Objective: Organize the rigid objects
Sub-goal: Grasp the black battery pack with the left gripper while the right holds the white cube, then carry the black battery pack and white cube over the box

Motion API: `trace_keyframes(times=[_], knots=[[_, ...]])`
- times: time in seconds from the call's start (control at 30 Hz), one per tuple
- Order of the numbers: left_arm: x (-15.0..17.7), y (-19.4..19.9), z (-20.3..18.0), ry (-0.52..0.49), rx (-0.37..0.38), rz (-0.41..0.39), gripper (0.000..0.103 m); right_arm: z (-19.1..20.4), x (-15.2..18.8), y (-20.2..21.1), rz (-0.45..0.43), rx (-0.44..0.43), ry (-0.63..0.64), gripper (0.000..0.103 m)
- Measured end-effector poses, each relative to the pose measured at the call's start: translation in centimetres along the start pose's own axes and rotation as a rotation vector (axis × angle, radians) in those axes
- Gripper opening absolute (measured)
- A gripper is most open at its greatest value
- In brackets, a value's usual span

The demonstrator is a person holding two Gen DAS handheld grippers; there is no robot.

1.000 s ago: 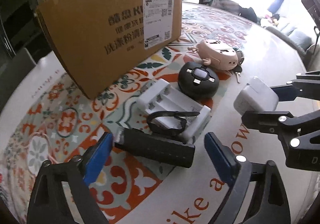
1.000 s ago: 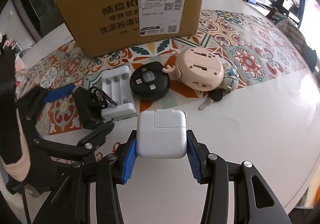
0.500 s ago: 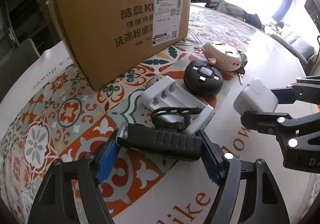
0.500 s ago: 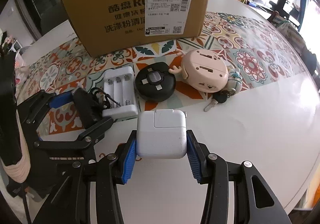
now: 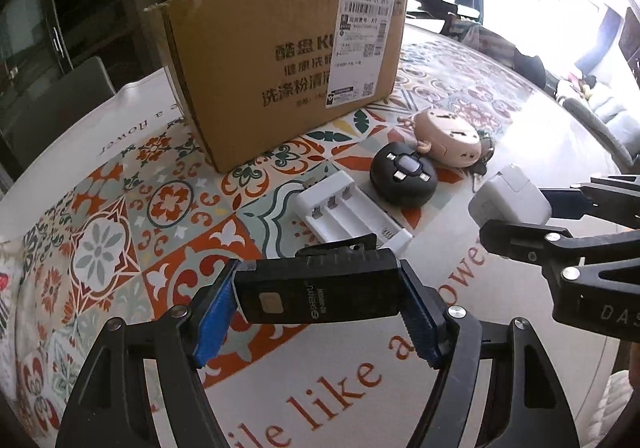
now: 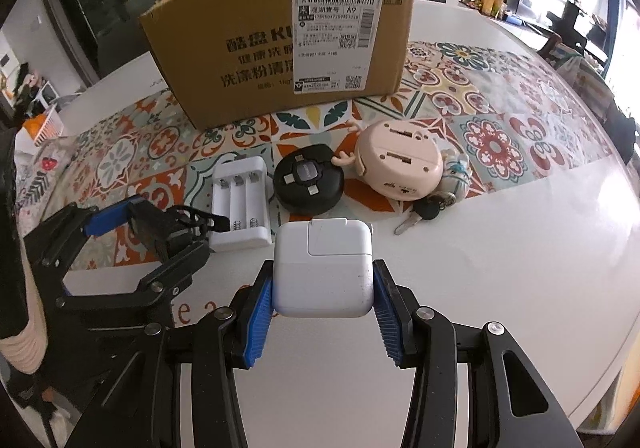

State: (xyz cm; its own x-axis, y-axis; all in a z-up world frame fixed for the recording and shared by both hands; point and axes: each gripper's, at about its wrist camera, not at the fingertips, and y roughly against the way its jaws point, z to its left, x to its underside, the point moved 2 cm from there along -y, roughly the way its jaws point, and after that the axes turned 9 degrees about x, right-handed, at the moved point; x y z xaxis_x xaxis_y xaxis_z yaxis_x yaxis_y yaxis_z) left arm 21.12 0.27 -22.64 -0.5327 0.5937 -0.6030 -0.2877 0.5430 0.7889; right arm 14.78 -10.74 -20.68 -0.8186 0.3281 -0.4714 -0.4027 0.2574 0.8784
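On the patterned table (image 6: 520,248), with the cardboard box (image 6: 280,43) as our landmark, we hold one thing in each gripper. Our left gripper (image 5: 316,312) has its blue pads (image 5: 212,320) pressed against the two ends of a black flashlight (image 5: 320,292), so the jaws are closed about as wide as the flashlight is long. The flashlight lies crosswise between them, lifted clear of the cloth, in front of the box and nearer to us than the other items. A black strap loop shows at its far edge.

Our right gripper (image 6: 324,308) is clamped on a white power adapter (image 6: 324,272), one pad on either flat side. The adapter sits in front of the box too, to the right of the flashlight, and we cannot tell whether it touches the table.

Between the box and our grippers lies a row of things. A white battery charger (image 6: 240,203) with three empty slots lies nearest the flashlight. Just to its right is a round black gadget (image 6: 308,183). Next comes a round pink toy (image 6: 400,163) with small antlers, almost touching the black gadget. A key (image 6: 420,215) on a small keyring lies against the toy's near side. The box stands upright with a white shipping label (image 6: 336,31) facing us.
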Motion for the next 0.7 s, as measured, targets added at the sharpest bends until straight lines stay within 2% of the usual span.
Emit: trace_keyframes(times=[0.37,0.7], knots=[[-2.0,2.5,-0.5,0.071,-0.077,-0.053,0.074,-1.0,-2.0,2.6,-0.087,-0.031,0.026,0.046],[-5.1,6.0,-1.1,0.195,-0.157,-0.12,0.074,-2.2,-4.7,5.6,-0.19,-0.063,0.061,0.046]])
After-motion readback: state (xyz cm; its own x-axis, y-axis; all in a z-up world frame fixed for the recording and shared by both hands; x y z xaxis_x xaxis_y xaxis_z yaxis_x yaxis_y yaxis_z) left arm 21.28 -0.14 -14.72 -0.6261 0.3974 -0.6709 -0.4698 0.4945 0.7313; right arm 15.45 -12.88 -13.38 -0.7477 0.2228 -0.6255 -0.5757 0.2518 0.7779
